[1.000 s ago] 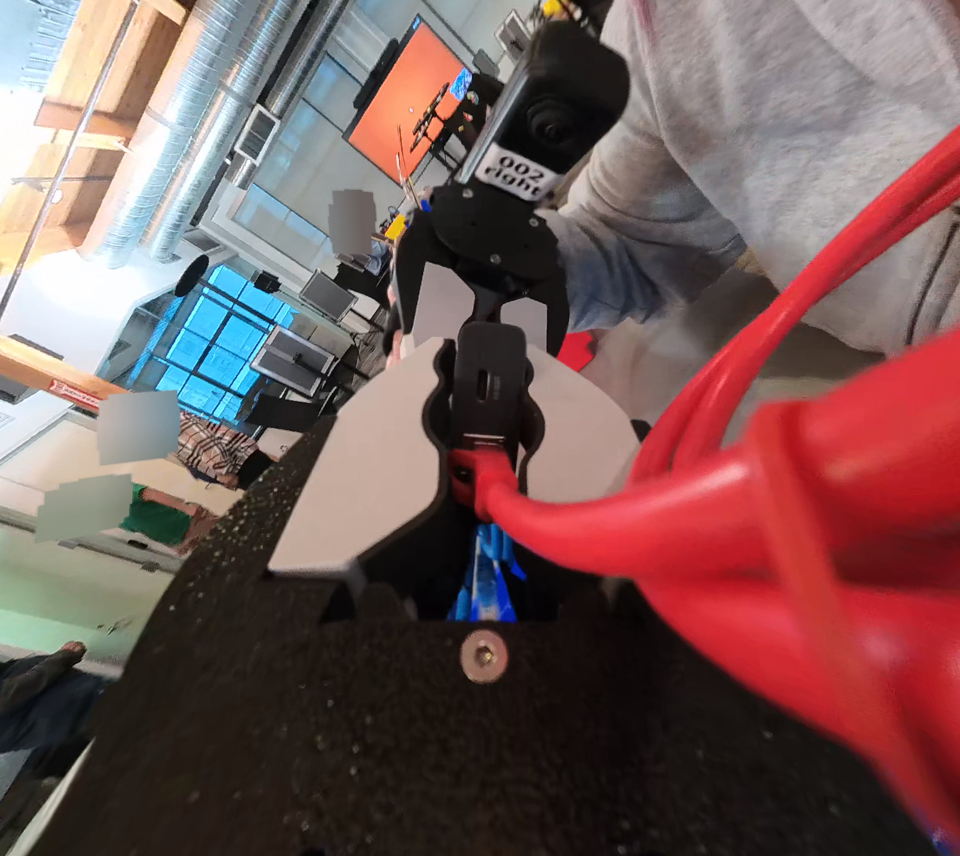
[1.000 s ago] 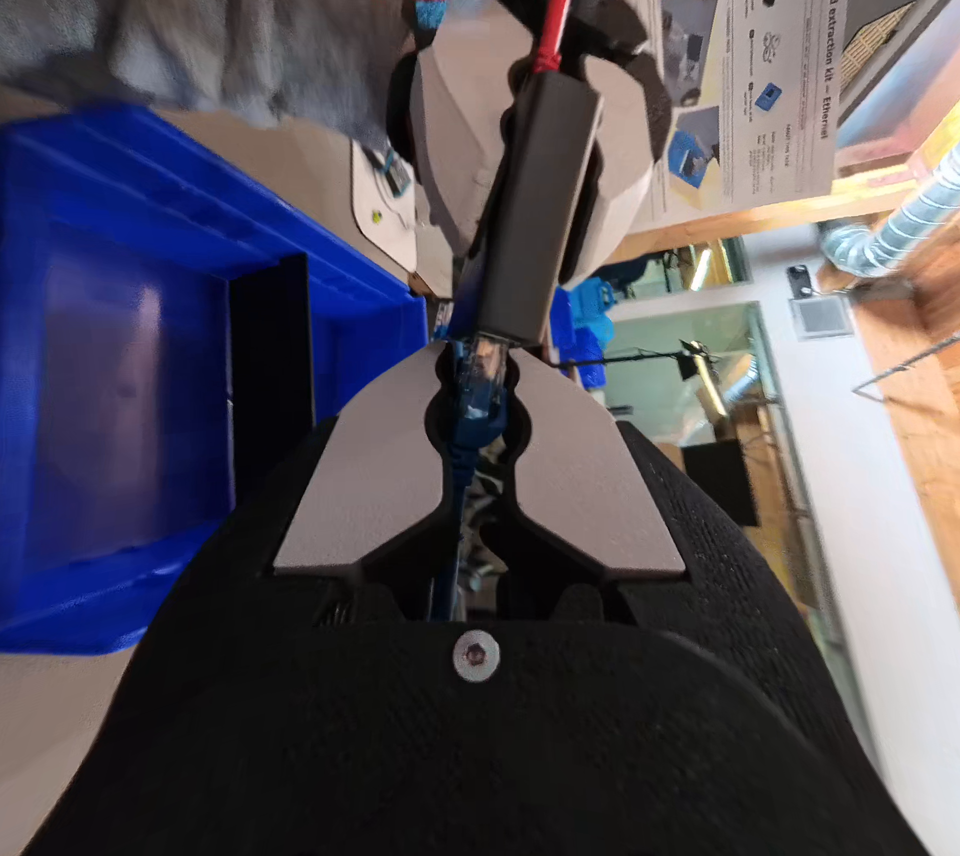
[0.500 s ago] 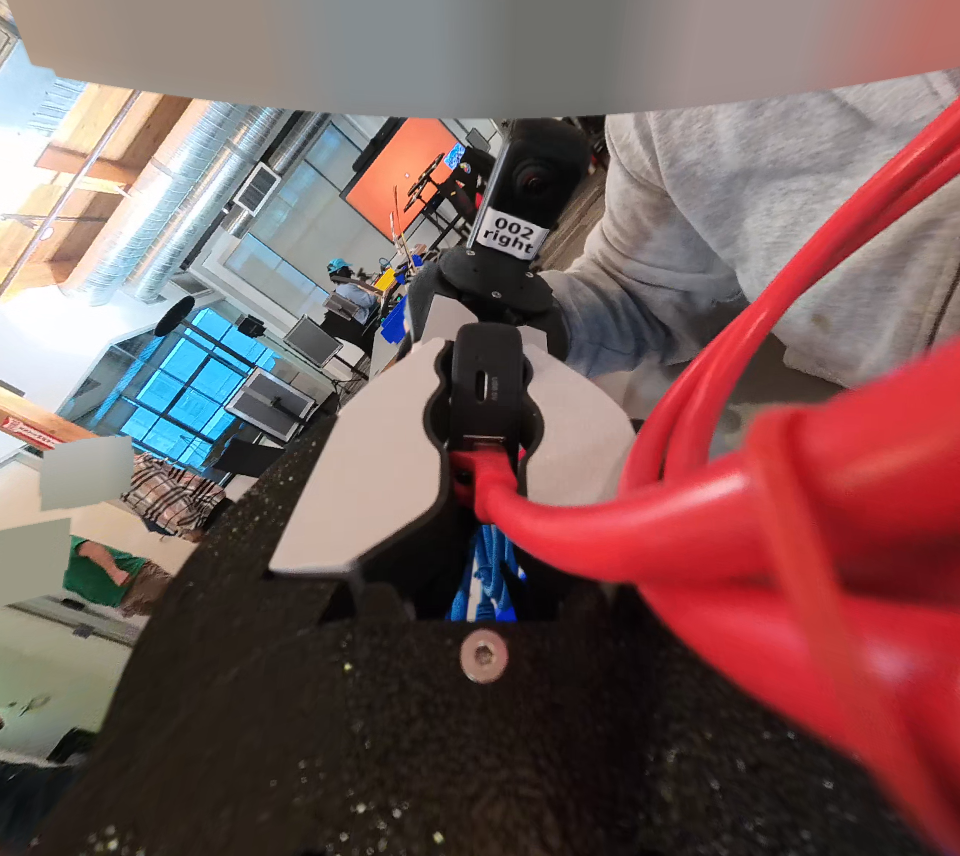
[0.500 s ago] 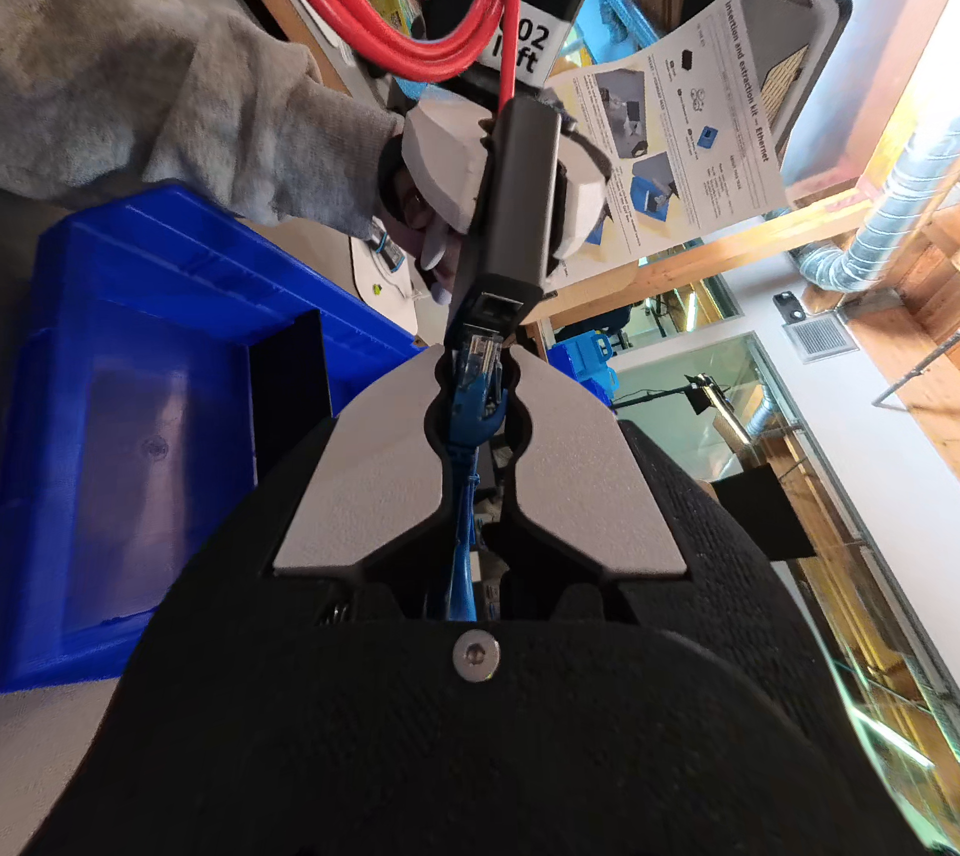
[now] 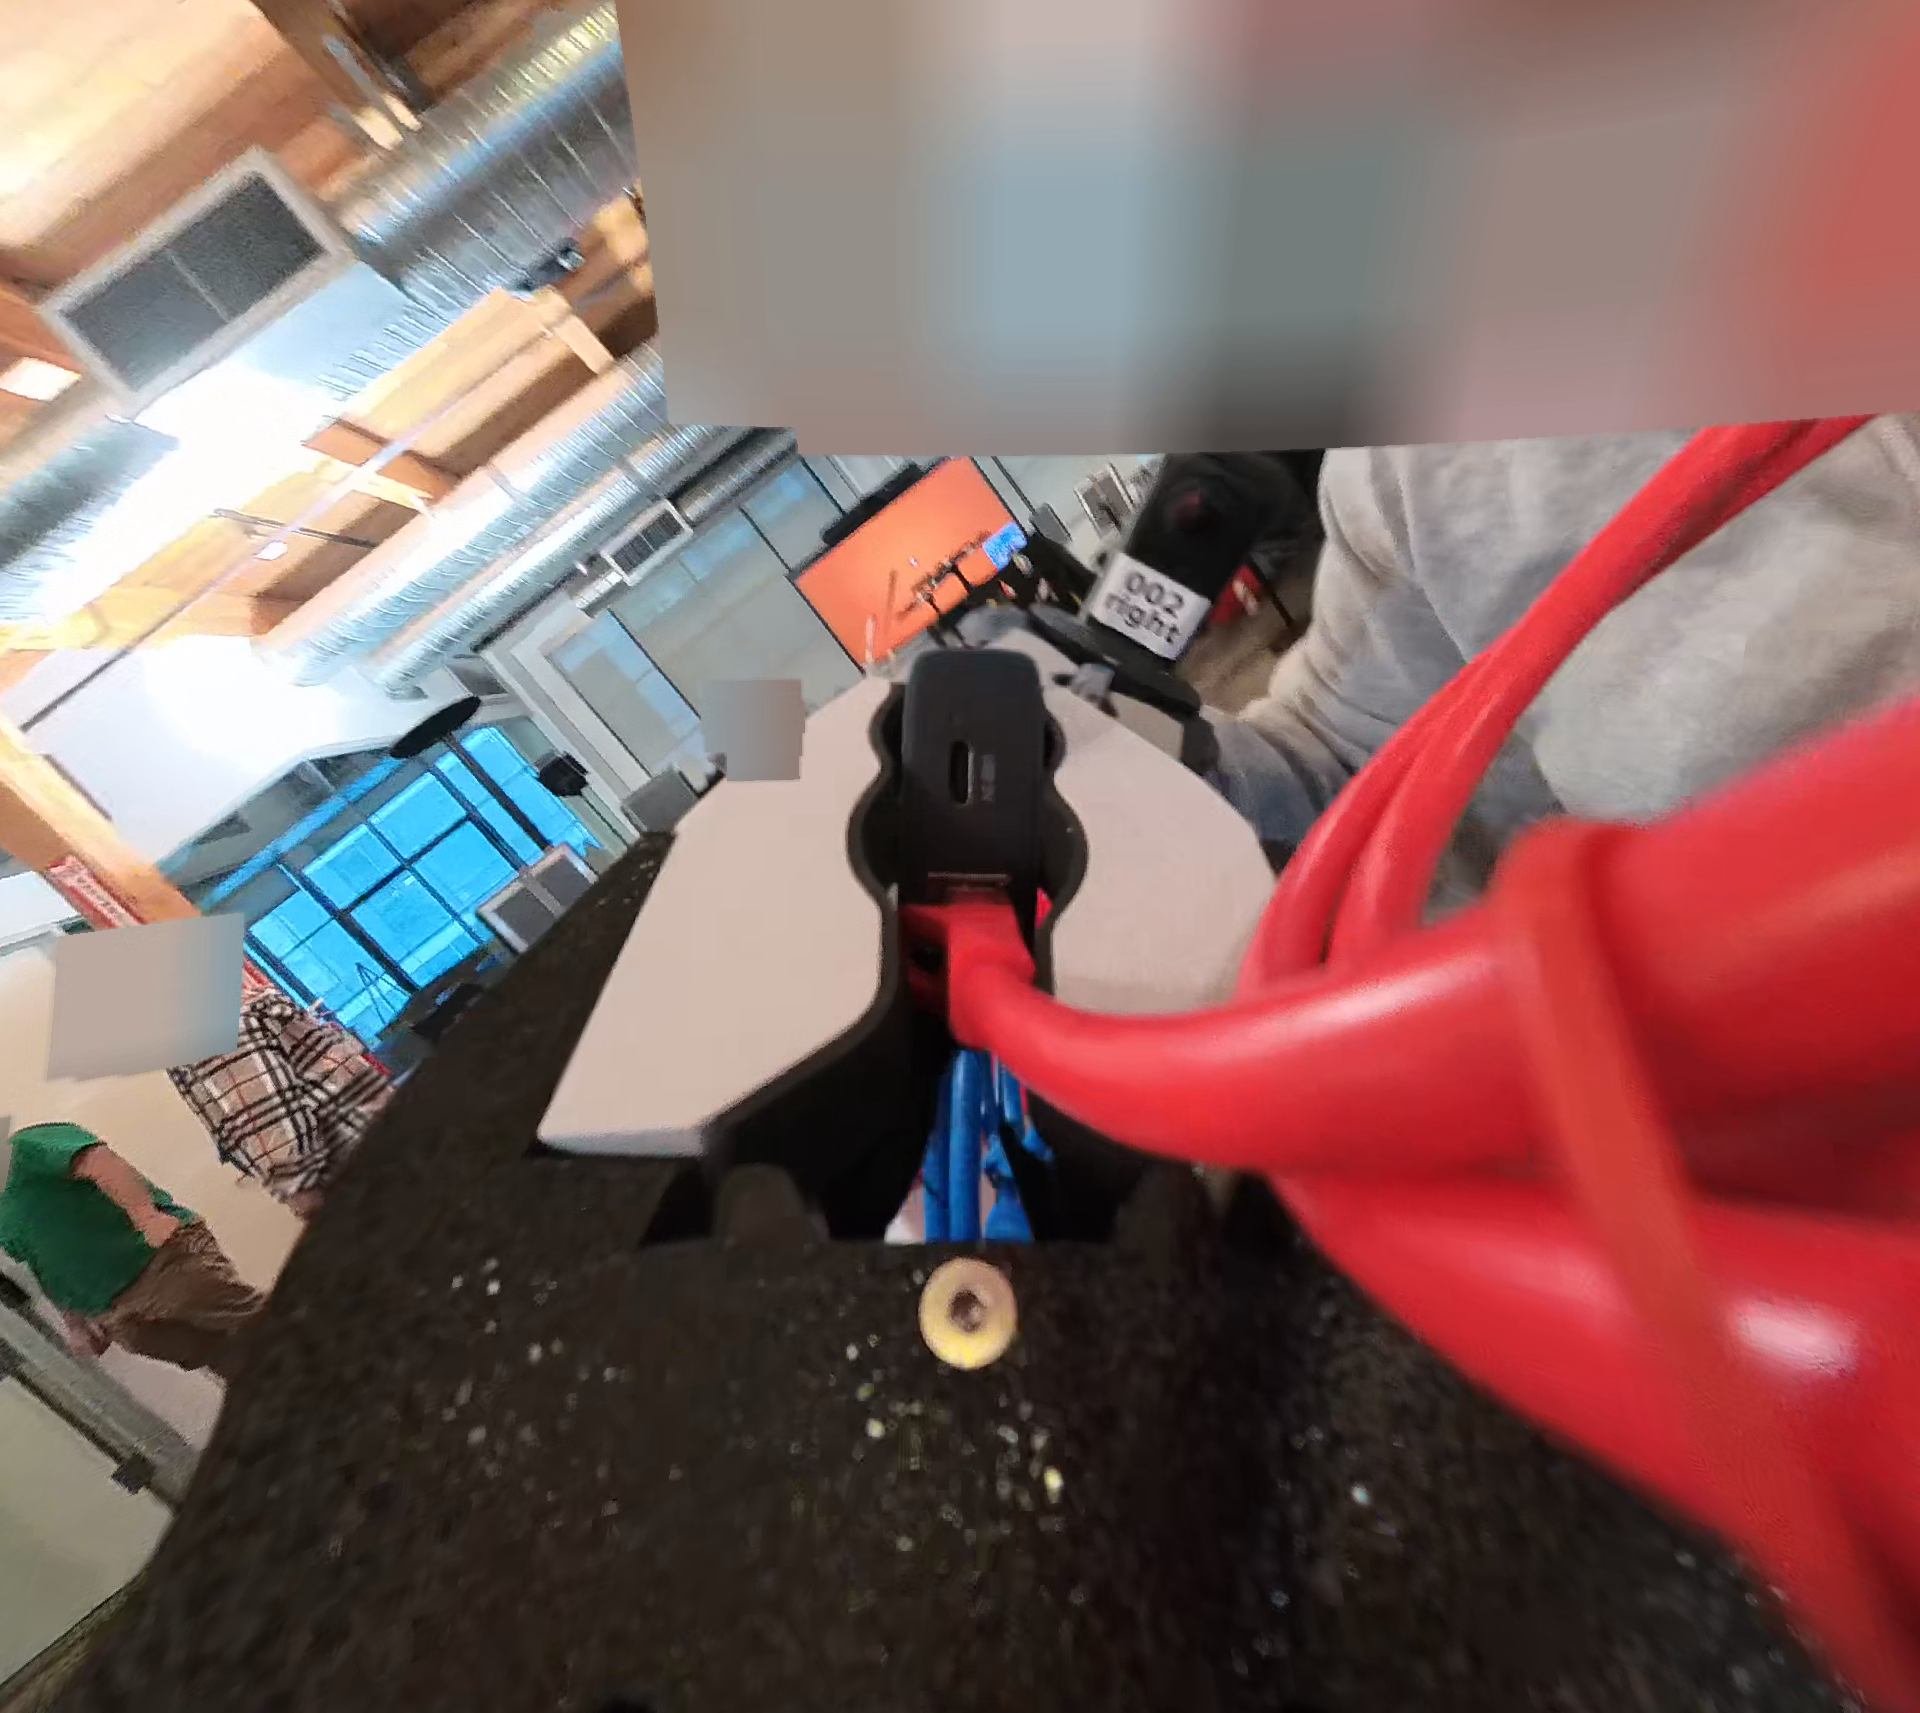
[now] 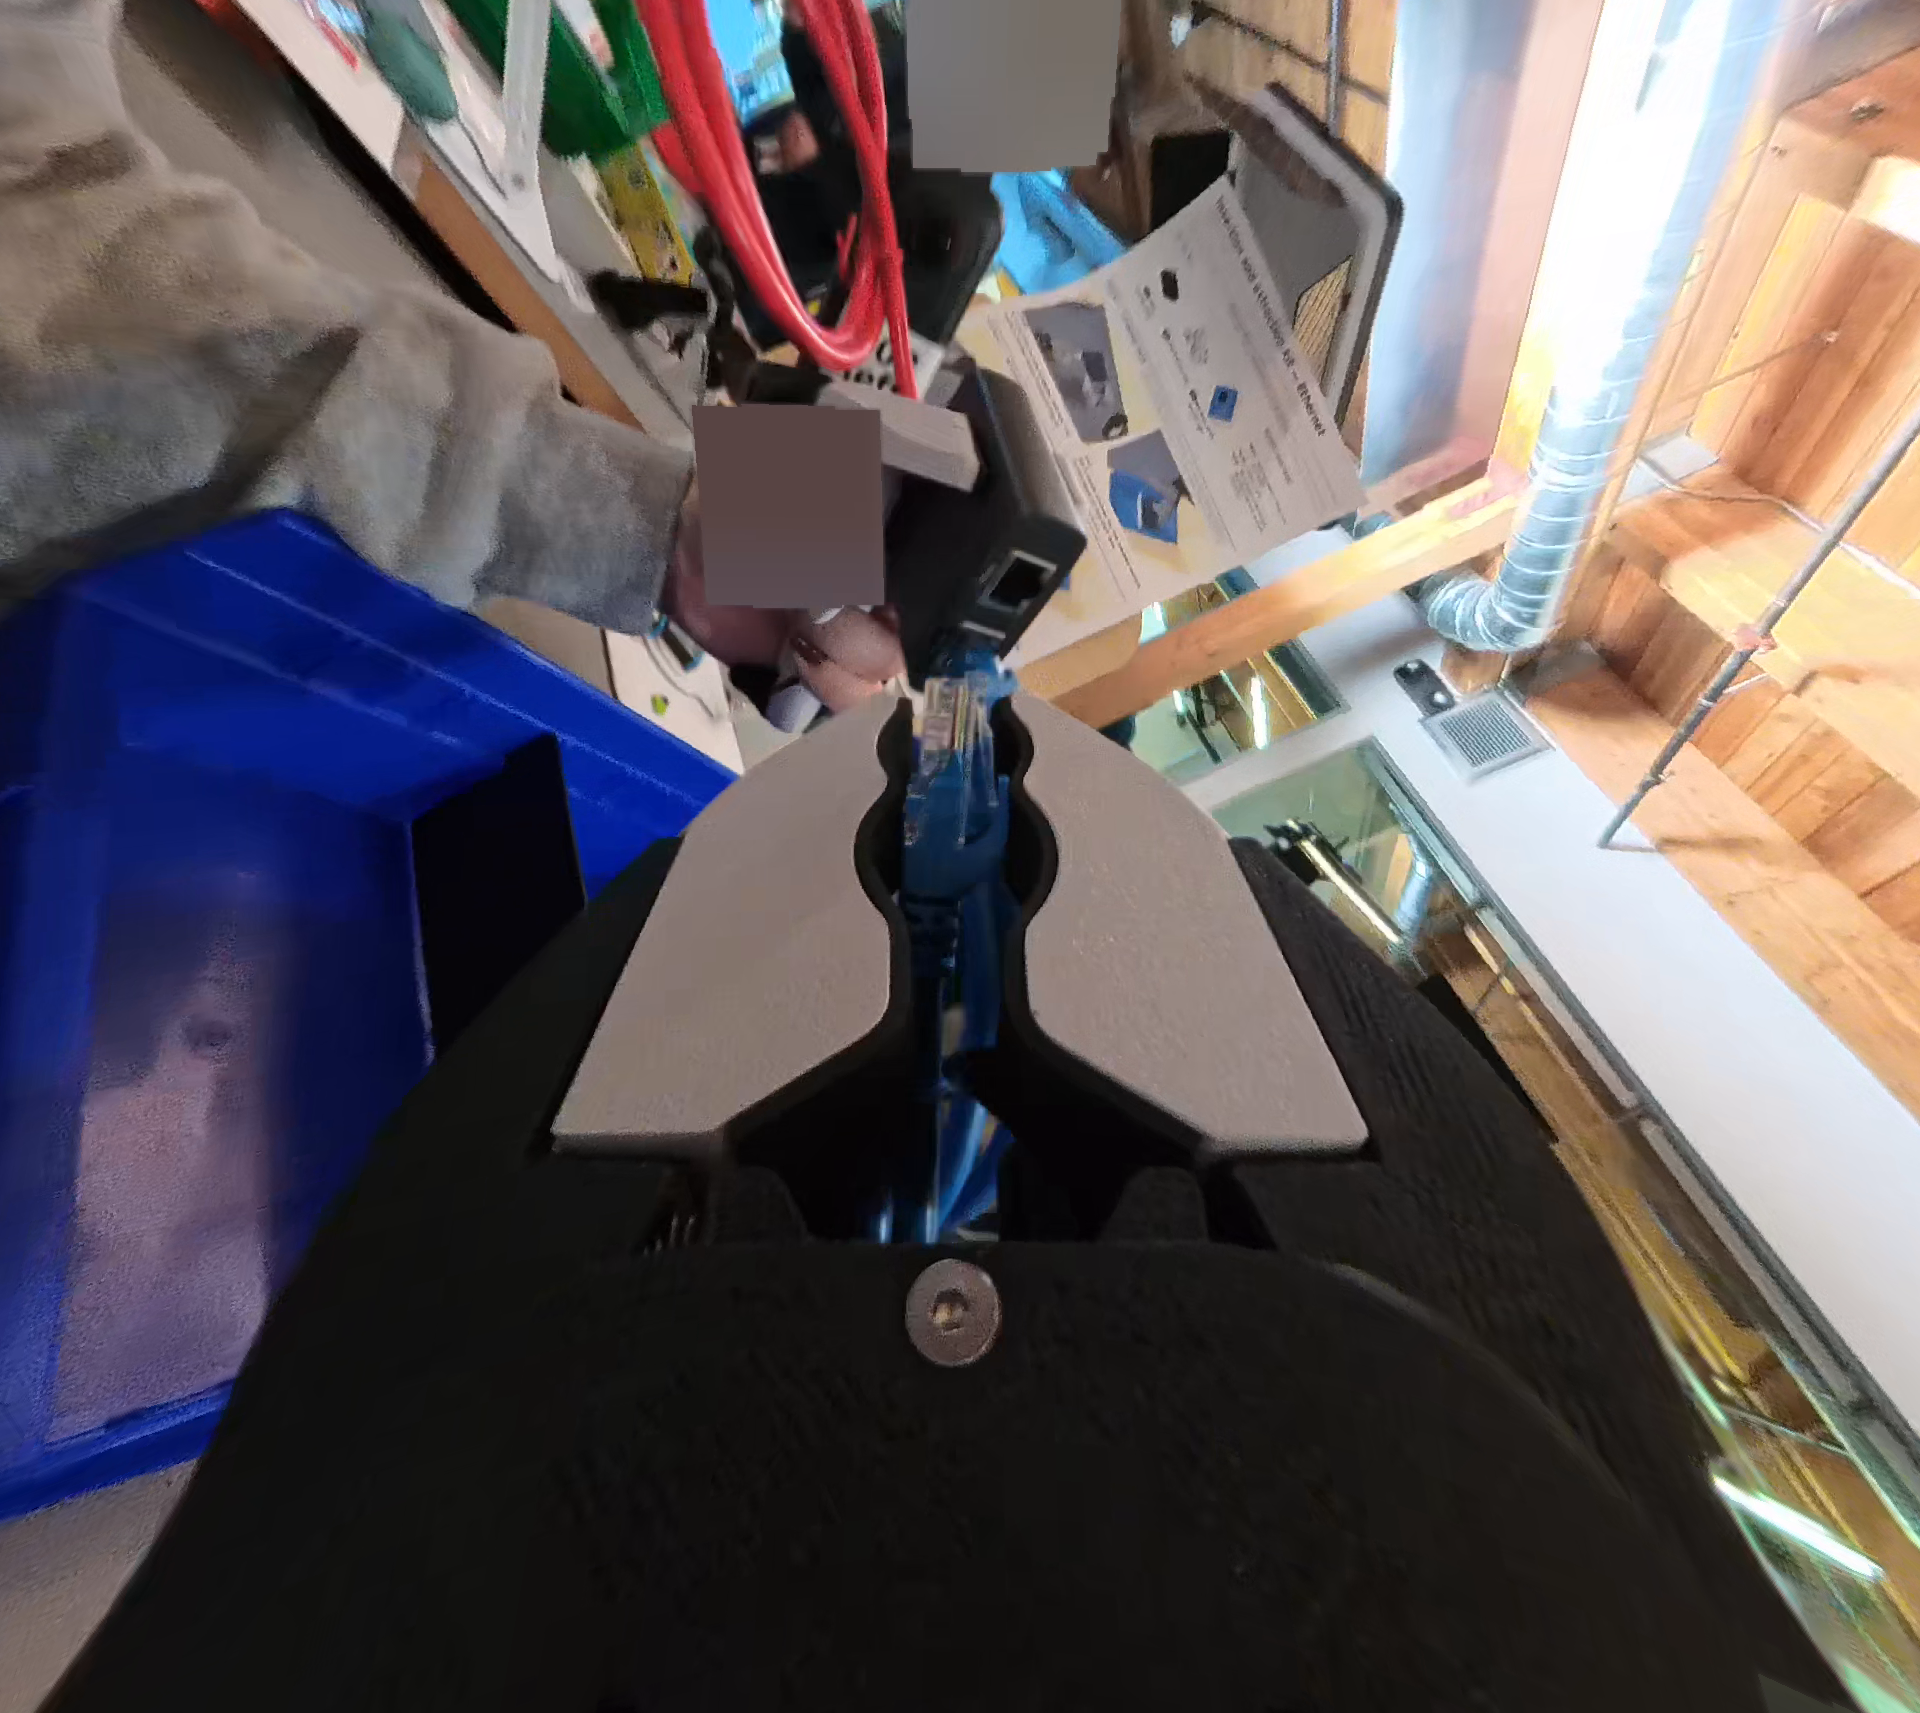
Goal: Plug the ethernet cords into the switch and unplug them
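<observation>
One black adapter [image 5: 971,780], red cable [image 5: 1195,1071] plugged in.

Workshop: exposed ducts [image 5: 499,136], bins [image 6: 260,832]

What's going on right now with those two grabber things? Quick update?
Left gripper shut on black adapter, red cable plugged in. Right gripper shut on blue cable plug, tip just short of the adapter's ports. Blue bin off to one side.

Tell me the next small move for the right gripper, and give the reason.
Probably ease the right gripper forward and slightly right: it is shut on the blue cable plug, whose clear tip sits just short of the black adapter, and the open port lies a little right of it.
</observation>
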{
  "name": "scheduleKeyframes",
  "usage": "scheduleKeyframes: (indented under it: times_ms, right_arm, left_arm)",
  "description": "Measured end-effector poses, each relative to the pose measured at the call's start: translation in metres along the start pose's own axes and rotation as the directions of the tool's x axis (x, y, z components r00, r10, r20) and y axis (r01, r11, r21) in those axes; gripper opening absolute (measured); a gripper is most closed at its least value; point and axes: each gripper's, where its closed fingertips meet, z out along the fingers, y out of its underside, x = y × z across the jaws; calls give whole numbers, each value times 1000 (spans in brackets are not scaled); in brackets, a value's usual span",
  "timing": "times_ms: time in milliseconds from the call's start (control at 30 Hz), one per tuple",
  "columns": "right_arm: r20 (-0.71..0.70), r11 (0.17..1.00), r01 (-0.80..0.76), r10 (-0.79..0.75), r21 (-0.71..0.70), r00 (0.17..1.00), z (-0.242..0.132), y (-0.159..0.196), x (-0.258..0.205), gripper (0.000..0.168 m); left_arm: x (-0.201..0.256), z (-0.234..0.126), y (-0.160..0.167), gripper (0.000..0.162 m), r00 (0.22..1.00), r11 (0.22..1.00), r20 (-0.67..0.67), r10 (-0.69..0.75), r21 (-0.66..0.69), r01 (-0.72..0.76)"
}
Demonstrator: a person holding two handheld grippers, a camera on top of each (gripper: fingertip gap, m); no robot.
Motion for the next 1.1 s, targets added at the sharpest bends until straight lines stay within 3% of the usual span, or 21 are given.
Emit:
scheduleKeyframes:
  times_ms: [133,333,500,633,900,1100]
  right_arm:
    - [-15,998,-59,59,21,998,-16,-2,-1,13]
    - [-136,957,-277,287,90,948,-68,-13,38,12]
    - [-425,964,-264,233,-15,875,-154,-6,103,13]
    - [-544,943,-273,129,-191,829,-214,8,126,12]
    - [-572,733,-487,162,-476,804,-297,75,93,12]
    - [-570,598,-566,211,-567,794,-317,124,57,13]
  left_arm:
    - [-21,-25,-15,21,993,993,107,-45,114,32]
    - [-28,-29,-11,21,985,1000,174,2,28,-6]
    - [-29,-29,-16,25,981,1000,192,20,20,-24]
    - [-32,-33,-18,25,980,998,196,-12,60,0]
    - [-33,-34,-11,24,980,999,197,-30,39,22]
    - [-30,-29,-10,21,984,999,173,-40,39,33]
